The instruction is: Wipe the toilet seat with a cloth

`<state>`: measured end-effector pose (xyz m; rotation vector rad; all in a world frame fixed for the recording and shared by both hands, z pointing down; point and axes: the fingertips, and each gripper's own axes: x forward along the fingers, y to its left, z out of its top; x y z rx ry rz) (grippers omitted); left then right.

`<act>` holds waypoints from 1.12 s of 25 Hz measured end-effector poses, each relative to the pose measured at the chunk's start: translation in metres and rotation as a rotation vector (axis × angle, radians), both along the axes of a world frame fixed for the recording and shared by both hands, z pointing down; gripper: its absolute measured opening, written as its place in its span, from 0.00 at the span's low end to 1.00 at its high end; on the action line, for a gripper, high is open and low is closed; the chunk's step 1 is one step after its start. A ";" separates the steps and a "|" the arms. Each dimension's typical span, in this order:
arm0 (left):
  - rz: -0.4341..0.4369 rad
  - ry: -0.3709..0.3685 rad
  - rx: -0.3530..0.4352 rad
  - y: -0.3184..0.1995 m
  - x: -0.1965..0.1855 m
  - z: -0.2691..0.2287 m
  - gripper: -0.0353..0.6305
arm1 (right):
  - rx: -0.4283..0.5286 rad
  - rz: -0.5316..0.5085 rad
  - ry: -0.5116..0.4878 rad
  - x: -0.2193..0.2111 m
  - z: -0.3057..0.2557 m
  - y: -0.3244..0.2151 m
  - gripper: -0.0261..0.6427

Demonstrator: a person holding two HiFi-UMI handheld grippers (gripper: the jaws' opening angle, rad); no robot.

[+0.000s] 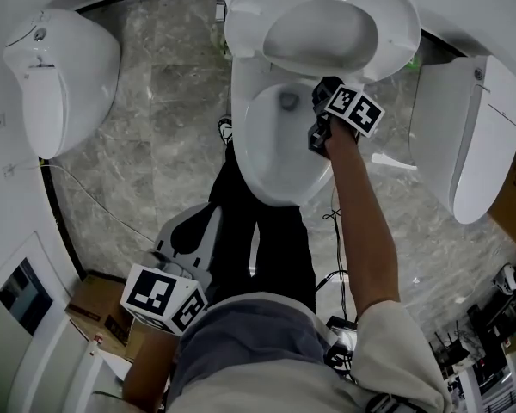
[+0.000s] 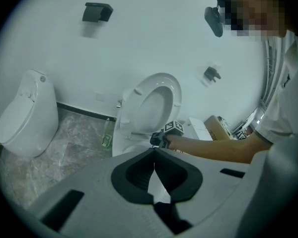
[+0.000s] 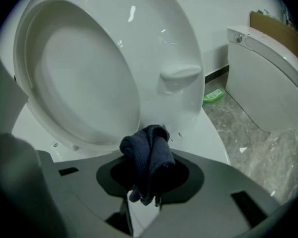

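Looks mid-wipe at toilet (image 1: 271,157), seat (image 3: 159,48) raised: right hand-held gripper (image 1: 325,89) pinching dark cloth (image 3: 150,157) close by seat's lower edge, left hand-held gripper (image 2: 154,155) pressed together, empty, well back from seat; next likely needs cloth pressed flat on seat ring and swept along it.

Item 1: toilet seat (image 3: 159,48). White, glossy oval ring, one raised bumper pad on its face. Lifted up and leaning back, underside facing forward; in the head view it stands at 12 o'clock of the open bowl (image 1: 271,175).

Item 2: cloth (image 3: 150,155). Dark blue, ribbed fabric, bunched into a folded wad. Clamped between the jaws of the right tool (image 3: 149,175), its top poking out at 12 o'clock, just at the seat's lower edge; contact cannot be told.
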<state>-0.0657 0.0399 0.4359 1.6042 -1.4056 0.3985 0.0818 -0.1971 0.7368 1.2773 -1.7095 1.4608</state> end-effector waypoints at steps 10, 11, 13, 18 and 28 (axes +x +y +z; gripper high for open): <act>0.003 0.013 0.034 -0.011 0.005 -0.013 0.07 | 0.012 0.026 -0.009 0.015 -0.023 -0.009 0.19; 0.004 0.015 0.037 -0.012 0.006 -0.014 0.07 | 0.013 0.029 -0.015 0.016 -0.026 -0.010 0.19; 0.007 0.016 0.045 -0.015 0.006 -0.017 0.07 | 0.014 0.036 -0.024 0.018 -0.031 -0.012 0.19; 0.009 0.016 0.058 -0.020 0.006 -0.025 0.07 | 0.029 0.026 -0.018 0.023 -0.047 -0.018 0.19; 0.001 0.019 0.084 -0.027 0.000 -0.043 0.07 | 0.061 -0.027 0.001 0.031 -0.087 -0.028 0.19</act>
